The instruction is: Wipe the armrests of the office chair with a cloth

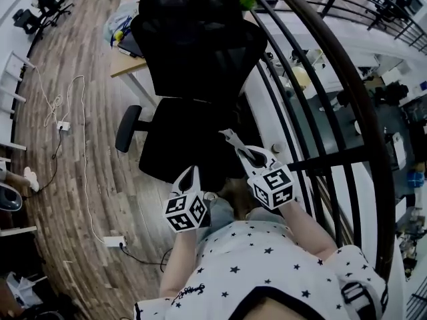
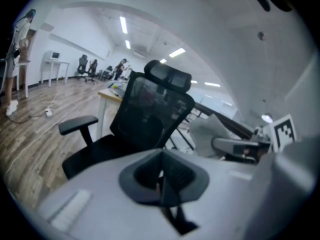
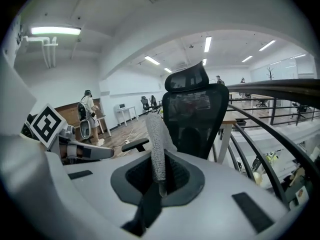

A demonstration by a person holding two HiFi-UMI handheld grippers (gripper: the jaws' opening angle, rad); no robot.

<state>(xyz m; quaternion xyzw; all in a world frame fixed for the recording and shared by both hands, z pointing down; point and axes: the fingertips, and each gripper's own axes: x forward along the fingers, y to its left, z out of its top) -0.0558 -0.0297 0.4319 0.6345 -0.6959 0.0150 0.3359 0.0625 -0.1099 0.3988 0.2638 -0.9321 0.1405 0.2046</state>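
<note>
The black mesh office chair (image 1: 193, 65) stands in front of me, its left armrest (image 1: 128, 129) sticking out over the wood floor. The right armrest is hidden in the head view. My right gripper (image 1: 231, 139) is over the seat's right front, shut on a grey cloth (image 3: 156, 144) that stands up from its jaws. The left gripper (image 1: 191, 173) hovers by the seat's front edge, jaws together with nothing between them. The left gripper view shows the chair (image 2: 150, 114), one armrest (image 2: 77, 125) and the cloth (image 2: 210, 129).
A black curved railing (image 1: 320, 65) runs close along the chair's right side. A wooden desk (image 1: 127, 64) stands behind the chair. Cables and a power strip (image 1: 113, 241) lie on the floor at left. A person (image 3: 87, 115) stands far off in the room.
</note>
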